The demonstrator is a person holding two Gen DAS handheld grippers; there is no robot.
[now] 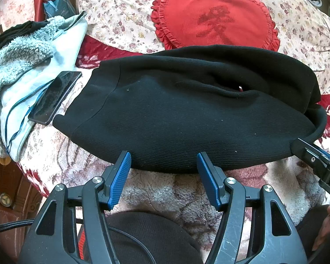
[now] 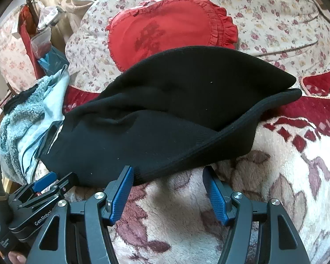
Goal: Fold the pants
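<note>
Pants (image 1: 187,114) are black ribbed knit, already doubled over, lying across the fleecy floral blanket (image 1: 165,193) on the bed. They look soft and floppy, probably light, so I'd grab the thick near hem. Left tool (image 1: 164,171) and right tool (image 2: 168,182) both sit spread wide at that edge, pinching nothing. Phone (image 1: 55,96) on a fuzzy blue jacket (image 1: 22,66) alongside, red heart pillow (image 1: 215,15) behind.
</note>
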